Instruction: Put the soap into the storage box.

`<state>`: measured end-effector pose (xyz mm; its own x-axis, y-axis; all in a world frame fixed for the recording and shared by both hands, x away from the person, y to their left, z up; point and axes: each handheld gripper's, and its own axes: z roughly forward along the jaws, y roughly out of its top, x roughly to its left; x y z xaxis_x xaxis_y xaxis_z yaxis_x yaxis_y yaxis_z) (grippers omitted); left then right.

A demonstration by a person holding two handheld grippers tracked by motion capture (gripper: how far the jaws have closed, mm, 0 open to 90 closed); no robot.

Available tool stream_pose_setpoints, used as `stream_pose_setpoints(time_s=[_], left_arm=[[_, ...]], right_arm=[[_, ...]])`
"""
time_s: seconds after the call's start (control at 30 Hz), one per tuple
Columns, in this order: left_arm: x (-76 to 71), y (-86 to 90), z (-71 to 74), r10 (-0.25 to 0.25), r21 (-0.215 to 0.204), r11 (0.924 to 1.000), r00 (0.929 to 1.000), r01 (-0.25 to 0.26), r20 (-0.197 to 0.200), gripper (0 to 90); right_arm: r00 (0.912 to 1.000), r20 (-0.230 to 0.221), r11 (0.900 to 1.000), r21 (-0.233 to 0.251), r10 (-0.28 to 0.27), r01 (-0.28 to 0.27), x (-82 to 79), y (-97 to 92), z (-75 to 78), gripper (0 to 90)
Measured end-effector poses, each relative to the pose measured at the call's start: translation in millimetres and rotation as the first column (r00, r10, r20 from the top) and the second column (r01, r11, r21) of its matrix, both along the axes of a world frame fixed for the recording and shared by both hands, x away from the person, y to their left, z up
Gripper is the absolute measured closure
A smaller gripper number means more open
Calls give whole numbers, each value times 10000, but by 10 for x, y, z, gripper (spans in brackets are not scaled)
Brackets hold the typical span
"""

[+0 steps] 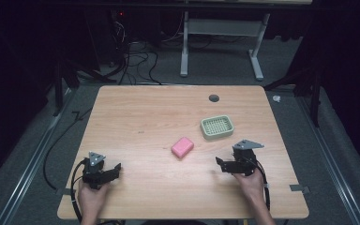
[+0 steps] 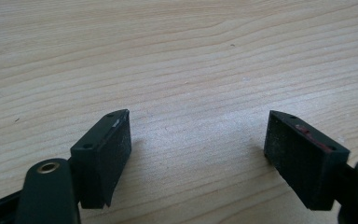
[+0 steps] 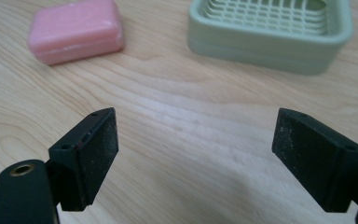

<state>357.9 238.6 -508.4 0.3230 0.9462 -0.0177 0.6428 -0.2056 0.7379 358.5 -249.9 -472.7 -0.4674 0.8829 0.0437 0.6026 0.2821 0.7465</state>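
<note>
Both my grippers, left (image 1: 115, 169) and right (image 1: 221, 162), gape wide, empty; soap (image 1: 182, 147) lies mid-table just beside dish (image 1: 217, 127), so I'd likely straddle its short sides squarely with the right.

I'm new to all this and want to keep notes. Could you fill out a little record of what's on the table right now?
surface: wooden table
pink item: bar of soap, lying flat mid-table, untouched
green item: slatted soap dish, empty, apart from the soap
left tongs: open, holding nothing, over bare wood
right tongs: open, holding nothing, facing soap and dish
</note>
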Motion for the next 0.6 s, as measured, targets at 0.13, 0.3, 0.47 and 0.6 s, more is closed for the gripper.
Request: stream_pose_setpoints(time_s=[0.13,0.3,0.47,0.6], left_arm=[[0,0,0,4,3,10000,10000,-4,0,234],[0,1,0,3,-2,10000,10000,-3,2,234],[0,2,1,5,-2,10000,10000,-5,-13,234],[0,2,1,2,-9,10000,10000,-2,-6,234]], right_arm=[[9993,56,9993,6,379,-379,57,133,54,148],[9968,52,9968,-6,795,-795,145,302,100,144],[9927,60,9927,-64,1206,-1205,235,488,116,139],[9900,76,9900,-95,1411,-1410,272,585,124,138]])
